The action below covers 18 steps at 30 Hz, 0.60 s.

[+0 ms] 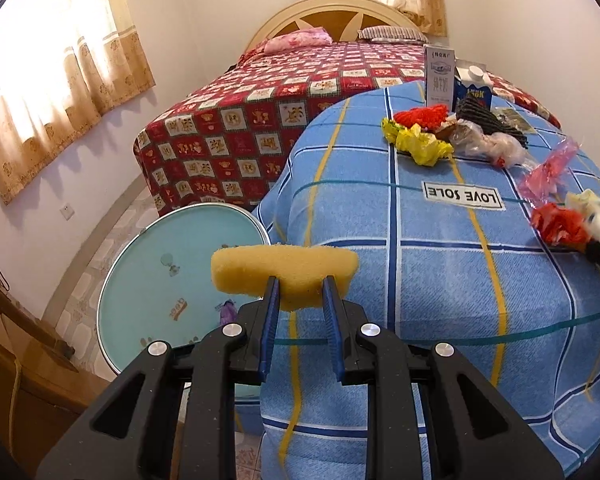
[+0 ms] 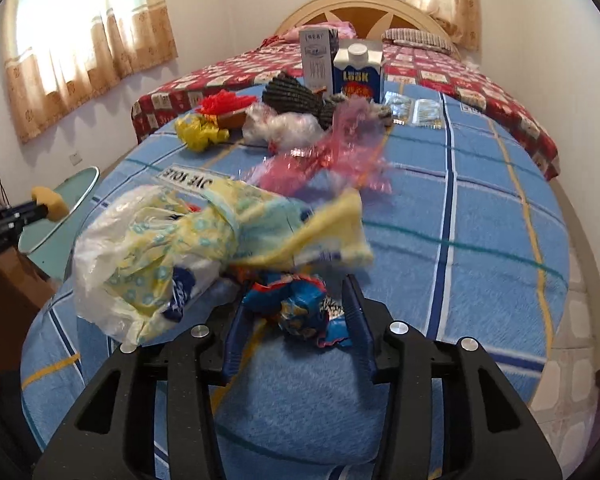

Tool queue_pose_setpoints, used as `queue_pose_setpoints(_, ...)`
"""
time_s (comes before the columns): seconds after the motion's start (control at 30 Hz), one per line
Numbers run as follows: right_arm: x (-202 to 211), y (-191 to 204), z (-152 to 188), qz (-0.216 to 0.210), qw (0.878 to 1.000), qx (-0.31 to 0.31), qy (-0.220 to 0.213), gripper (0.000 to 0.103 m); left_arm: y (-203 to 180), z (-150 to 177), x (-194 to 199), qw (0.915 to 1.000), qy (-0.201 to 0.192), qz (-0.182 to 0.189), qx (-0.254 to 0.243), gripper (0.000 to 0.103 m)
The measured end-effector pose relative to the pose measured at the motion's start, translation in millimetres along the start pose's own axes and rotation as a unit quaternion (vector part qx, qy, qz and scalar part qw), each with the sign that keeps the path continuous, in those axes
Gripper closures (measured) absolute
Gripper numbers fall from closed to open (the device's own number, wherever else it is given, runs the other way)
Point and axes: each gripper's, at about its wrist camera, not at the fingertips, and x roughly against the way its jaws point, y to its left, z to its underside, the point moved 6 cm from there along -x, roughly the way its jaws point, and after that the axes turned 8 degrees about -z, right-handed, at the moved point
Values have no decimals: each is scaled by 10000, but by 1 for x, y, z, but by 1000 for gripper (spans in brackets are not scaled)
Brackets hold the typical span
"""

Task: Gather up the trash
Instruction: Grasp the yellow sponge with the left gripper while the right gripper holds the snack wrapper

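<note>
My left gripper point(image 1: 300, 284) is shut on a yellow sponge point(image 1: 284, 270), held off the left edge of the blue checked bed cover point(image 1: 440, 280), above a round teal table point(image 1: 172, 280). My right gripper point(image 2: 296, 284) has its jaws around a crumpled blue snack wrapper point(image 2: 296, 308), with a yellow and clear plastic bag point(image 2: 172, 256) bunched at its left finger. More trash lies on the cover: a yellow wrapper point(image 2: 200, 130), a red bundle point(image 2: 224, 104), a clear bag point(image 2: 284, 126), a pink bag point(image 2: 332, 156) and two cartons point(image 2: 356, 72).
A bed with a red patterned spread point(image 1: 260, 120) stands behind, with pillows and a wooden headboard point(image 2: 364, 8). A dark knitted cloth point(image 2: 296, 94) and foil packets point(image 2: 416, 110) lie near the cartons. Wooden furniture point(image 1: 16, 360) is at the lower left. Curtained windows line the walls.
</note>
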Motion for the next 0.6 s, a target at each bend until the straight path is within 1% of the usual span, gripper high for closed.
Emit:
queue_pose_setpoints(0.03,1,1,1,-10,10000,-2,-21,59,0,0,0,10000,-5,6,6,81)
queue_pose_setpoints(0.07,0,1,1,-49,10000,-5,-16,63,0,0,0,10000,-4,8,8,81)
queue_pose_setpoints(0.1,1,3,-1,-184,9998,-26,-17,74,0,0,0,10000,-4,11,7,81)
queue_pose_setpoints(0.13,0,5,-2,-236,9997,-29,-24,75,-1,0,1,10000,-8,16,7,81)
queue_pose_setpoints(0.17,0,8,-5,-287,9996,2,-30,79,-1,-1,1,10000,-15,23,5,81)
queue_pose_setpoints(0.23,1,11,-14,-381,9992,-4,-119,81,-2,-2,4,10000,-45,27,2,81)
queue_pose_setpoints(0.33,11,13,-48,-423,9977,55,-530,81,0,-5,6,10000,-67,15,21,81)
queue_pose_setpoints(0.37,19,11,-63,-421,9963,7,-750,81,2,-5,6,10000,-84,-10,25,81)
queue_pose_setpoints(0.4,20,10,-70,-438,9958,-44,-804,82,3,-5,7,10000,-87,-19,31,81)
queue_pose_setpoints(0.43,15,11,-74,-507,9966,-57,-654,82,4,-5,6,10000,-80,-14,55,81)
queue_pose_setpoints(0.47,2,17,-72,-644,9973,-2,-346,82,4,-5,6,9999,-81,-14,59,81)
queue_pose_setpoints(0.53,-9,24,-66,-691,9974,112,-163,82,5,-5,6,10000,-82,-23,45,81)
queue_pose_setpoints(0.6,-12,32,-60,-783,9967,130,-156,82,8,-7,6,9999,-79,-21,65,81)
